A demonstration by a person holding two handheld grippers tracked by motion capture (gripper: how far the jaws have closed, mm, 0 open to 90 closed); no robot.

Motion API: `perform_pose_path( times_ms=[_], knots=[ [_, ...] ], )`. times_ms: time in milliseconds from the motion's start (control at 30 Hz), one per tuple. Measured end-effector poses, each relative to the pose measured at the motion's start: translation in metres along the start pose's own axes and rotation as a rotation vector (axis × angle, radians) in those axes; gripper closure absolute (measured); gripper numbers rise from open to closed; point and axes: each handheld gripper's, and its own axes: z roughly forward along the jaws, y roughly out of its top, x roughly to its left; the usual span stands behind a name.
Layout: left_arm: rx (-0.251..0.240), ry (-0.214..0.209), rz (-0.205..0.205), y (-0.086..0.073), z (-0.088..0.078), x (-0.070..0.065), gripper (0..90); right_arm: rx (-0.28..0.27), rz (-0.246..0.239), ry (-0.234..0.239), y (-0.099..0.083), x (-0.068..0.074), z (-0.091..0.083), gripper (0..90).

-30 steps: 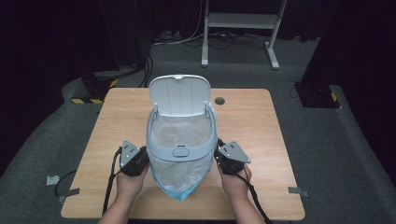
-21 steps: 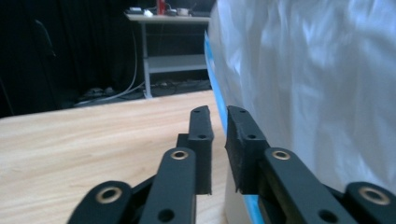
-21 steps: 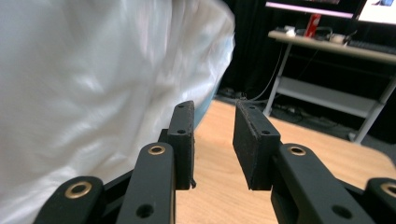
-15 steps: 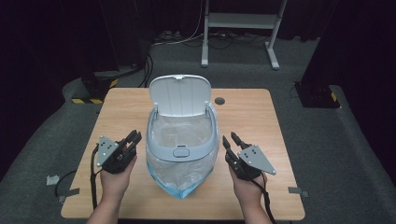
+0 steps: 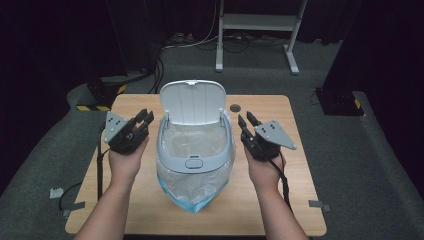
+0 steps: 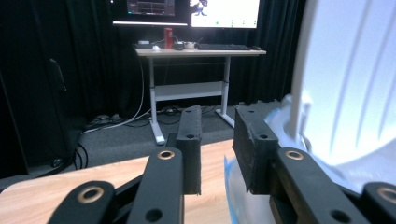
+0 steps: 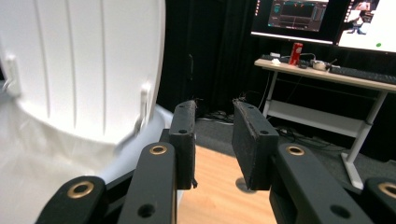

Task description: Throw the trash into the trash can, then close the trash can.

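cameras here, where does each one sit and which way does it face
High view: above the person's side of the table, looking forward and down on the open-lidded bin; forearms, left tongs, right tongs.
Left gripper view: on the left tongs, facing the far desk, bin at right.
Right gripper view: on the right tongs, same desk, bin at left.
Shared: bin lid, desk.
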Motion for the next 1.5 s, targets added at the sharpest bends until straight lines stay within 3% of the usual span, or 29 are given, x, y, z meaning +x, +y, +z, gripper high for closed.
perform_pose_path(
  times_ms=[333, 767, 967, 1200, 1500],
  knots=[
    [-0.022, -0.007, -0.024, 0.021, 0.025, -0.001, 65.8, 0.021, -0.004, -0.012, 0.019, 0.001, 0.040, 69.7],
    [-0.018, -0.014, -0.024, 0.029, 0.036, -0.005, 61.4, 0.021, -0.020, -0.002, 0.030, 0.003, 0.060, 70.0],
    [-0.050, -0.023, -0.024, 0.032, 0.025, -0.012, 61.7, -0.003, -0.037, 0.008, 0.034, 0.009, 0.054, 71.5],
    [-0.075, -0.030, 0.012, 0.027, 0.009, -0.022, 63.2, -0.039, -0.049, 0.023, 0.026, 0.014, 0.036, 71.9],
    [-0.061, -0.047, 0.027, 0.011, -0.008, -0.028, 58.5, -0.042, -0.081, 0.022, 0.011, 0.024, 0.015, 71.9]
  ],
)
